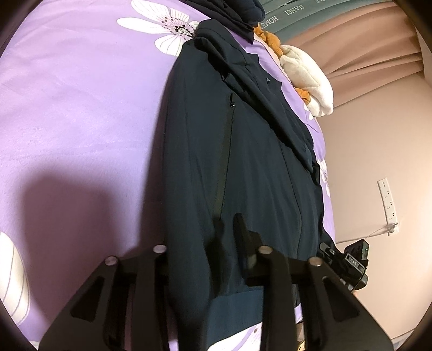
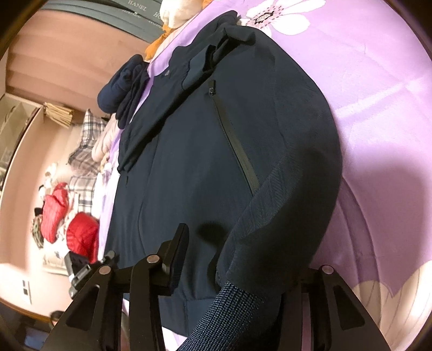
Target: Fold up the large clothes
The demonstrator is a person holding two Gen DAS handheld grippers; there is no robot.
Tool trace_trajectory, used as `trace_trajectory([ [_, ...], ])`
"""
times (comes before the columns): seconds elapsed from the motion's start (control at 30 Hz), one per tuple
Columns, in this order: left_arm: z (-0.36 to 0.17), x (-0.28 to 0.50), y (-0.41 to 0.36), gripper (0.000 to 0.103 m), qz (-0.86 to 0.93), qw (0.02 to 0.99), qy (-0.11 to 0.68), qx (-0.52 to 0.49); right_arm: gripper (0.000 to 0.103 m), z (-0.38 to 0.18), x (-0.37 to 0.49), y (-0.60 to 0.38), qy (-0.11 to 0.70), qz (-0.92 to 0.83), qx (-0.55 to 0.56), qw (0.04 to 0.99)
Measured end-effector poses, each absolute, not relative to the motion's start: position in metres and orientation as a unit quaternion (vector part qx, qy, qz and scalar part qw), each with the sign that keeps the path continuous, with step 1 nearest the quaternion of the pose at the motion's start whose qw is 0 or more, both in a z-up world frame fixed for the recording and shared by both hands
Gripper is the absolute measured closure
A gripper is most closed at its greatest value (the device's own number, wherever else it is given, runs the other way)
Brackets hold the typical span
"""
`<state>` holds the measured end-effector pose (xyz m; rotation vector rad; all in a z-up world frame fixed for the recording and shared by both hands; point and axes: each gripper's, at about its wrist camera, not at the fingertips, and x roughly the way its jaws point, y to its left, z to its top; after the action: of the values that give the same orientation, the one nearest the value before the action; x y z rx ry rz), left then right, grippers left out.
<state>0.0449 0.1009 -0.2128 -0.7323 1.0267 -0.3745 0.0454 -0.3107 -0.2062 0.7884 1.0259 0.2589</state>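
Note:
A dark navy zip jacket [image 1: 243, 151] lies flat on a purple flowered bed sheet [image 1: 81, 108], hem toward me. My left gripper [image 1: 205, 243] is at the hem by a pocket zip; its right finger [image 1: 243, 237] rests on the cloth, the left finger is hidden under a sleeve fold, so it looks closed on the jacket's edge. In the right wrist view the jacket [image 2: 205, 151] fills the middle. My right gripper [image 2: 232, 259] holds a sleeve with a ribbed cuff [image 2: 232, 310] draped between its fingers; the left finger [image 2: 178, 248] shows, the right is hidden.
A white and orange plush toy [image 1: 305, 70] and dark folded clothes [image 1: 237, 10] lie at the bed's head. Red padded jackets [image 2: 81, 235] and plaid bedding [image 2: 86, 151] lie beyond the bed's side. A white power strip [image 1: 388, 199] hangs on the pink wall.

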Motion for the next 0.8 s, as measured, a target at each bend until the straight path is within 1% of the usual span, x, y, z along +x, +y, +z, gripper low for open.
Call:
trace_trajectory([
  [0.03,-0.213,0.044,0.101,0.084,-0.17,0.793,0.478,-0.337,0.06,-0.206,0.046,-0.31,0.476,0.12,0.366,0.79],
  [0.1,-0.211,0.041,0.101,0.093,-0.167,0.798,0.475,-0.331,0.061,-0.204,0.045,-0.308,0.476,0.12,0.358,0.794],
  [0.2,-0.206,0.038,0.097,0.096,-0.167,0.807,0.465,-0.324,0.072,-0.201,0.044,-0.304,0.478,0.11,0.329,0.807],
  [0.3,-0.201,0.036,0.093,0.096,-0.167,0.814,0.457,-0.316,0.083,-0.201,0.044,-0.305,0.475,0.102,0.325,0.811],
  [0.43,-0.193,0.032,0.09,0.097,-0.166,0.824,0.448,-0.305,0.087,-0.198,0.041,-0.307,0.463,0.106,0.34,0.812],
  [0.8,-0.175,0.033,0.082,0.097,-0.197,0.836,0.419,-0.293,0.089,-0.188,0.033,-0.312,0.425,0.139,0.377,0.811],
])
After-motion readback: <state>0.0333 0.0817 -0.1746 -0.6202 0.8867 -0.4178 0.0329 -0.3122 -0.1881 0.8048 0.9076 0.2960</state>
